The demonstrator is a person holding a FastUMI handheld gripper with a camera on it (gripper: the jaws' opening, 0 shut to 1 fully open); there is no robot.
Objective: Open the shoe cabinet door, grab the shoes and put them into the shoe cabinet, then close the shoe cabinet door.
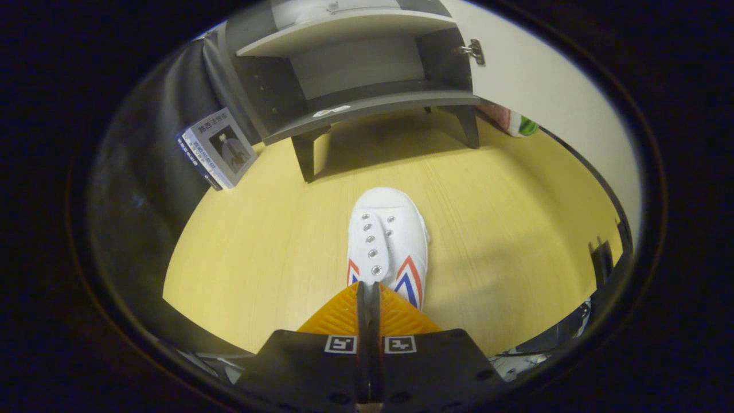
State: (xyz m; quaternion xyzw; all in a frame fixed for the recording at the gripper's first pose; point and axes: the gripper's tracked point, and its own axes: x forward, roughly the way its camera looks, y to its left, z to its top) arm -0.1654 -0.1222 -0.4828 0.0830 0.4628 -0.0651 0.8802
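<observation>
Cabinet (367,86) at 12 o'clock beyond the fingers — door (545,86) swung open at 2 o'clock. Tabletop (516,229) bears white shoe (387,241) just ahead of gripper (368,295) — jaws pressed together at its heel end. Book (218,148) at 10 o'clock.

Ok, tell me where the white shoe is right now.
In the gripper view, the white shoe sits just ahead of the closed fingers, which seem to pinch its heel end, its toe pointing across the yellow floor toward the open shoe cabinet.
</observation>
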